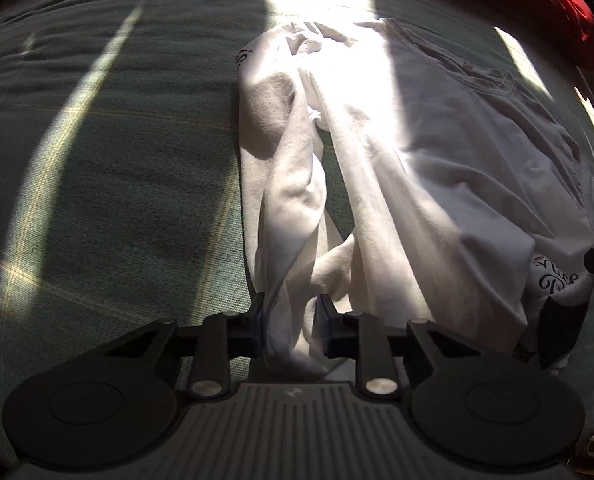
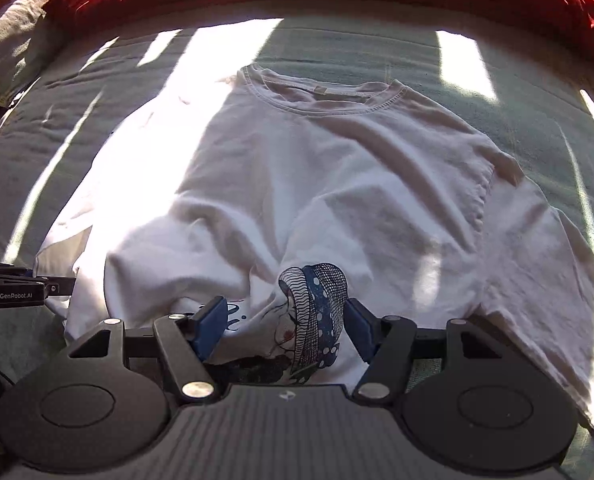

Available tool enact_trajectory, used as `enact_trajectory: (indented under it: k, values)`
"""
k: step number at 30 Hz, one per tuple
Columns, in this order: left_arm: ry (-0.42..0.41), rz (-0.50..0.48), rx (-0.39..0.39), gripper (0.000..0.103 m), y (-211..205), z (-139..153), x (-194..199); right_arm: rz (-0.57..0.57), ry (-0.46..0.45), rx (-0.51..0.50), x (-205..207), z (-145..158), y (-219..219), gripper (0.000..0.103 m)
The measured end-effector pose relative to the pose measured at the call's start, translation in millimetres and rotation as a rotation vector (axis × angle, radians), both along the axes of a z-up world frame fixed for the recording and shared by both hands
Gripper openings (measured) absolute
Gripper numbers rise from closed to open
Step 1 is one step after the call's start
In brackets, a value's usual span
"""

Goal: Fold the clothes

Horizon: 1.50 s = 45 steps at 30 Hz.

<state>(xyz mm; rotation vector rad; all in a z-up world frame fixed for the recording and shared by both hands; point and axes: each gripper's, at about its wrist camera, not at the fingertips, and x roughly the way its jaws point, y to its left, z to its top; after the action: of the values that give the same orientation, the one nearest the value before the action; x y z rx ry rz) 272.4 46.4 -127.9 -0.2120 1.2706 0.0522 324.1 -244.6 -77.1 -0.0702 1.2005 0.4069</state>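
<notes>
White T-shirt (image 2: 337,184) on green bedspread (image 1: 97,160). Left claw (image 1: 291,328) clenched on bunched hem. Right claw (image 2: 283,320) spread wide, printed fabric between fingers, ungripped.

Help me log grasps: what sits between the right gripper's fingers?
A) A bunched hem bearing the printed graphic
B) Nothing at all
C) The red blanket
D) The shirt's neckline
A: in the right wrist view, the right gripper straddles a bunched fold of the white T-shirt with the printed graphic showing.

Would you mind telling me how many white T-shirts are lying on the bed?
1: the white T-shirt lies on the green bedspread, hem bunched between both grippers; others may be hidden.
</notes>
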Motion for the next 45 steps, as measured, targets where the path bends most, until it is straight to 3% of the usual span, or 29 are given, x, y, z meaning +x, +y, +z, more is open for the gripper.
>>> enact_trajectory:
  k: [11, 16, 21, 29, 33, 40, 43, 45]
  values:
    - [-0.055, 0.068, 0.330, 0.001, 57, 38, 13, -0.014, -0.034, -0.006, 6, 6, -3, 0.068]
    - [-0.127, 0.085, 0.473, 0.001, 91, 65, 28, -0.019, -0.040, -0.004, 9, 6, -3, 0.068]
    - [-0.211, 0.049, 0.543, 0.001, 88, 87, 42, -0.020, -0.040, -0.003, 11, 6, 0, 0.068]
    - [-0.257, -0.136, 0.336, 0.001, 25, 83, 45, -0.022, -0.038, 0.005, 14, 6, 7, 0.068]
    - [-0.212, -0.244, 0.206, 0.003, -13, 63, 40, -0.017, -0.041, 0.002, 15, 6, 11, 0.068]
    - [-0.148, -0.306, 0.129, 0.008, -29, 47, 30, -0.016, -0.037, -0.002, 18, 5, 12, 0.068]
    - [-0.117, -0.301, 0.103, 0.014, -24, 48, 22, -0.015, -0.034, -0.001, 19, 4, 13, 0.068]
    - [-0.088, -0.291, 0.072, 0.031, -18, 49, 14, -0.016, -0.032, 0.002, 20, 3, 14, 0.068]
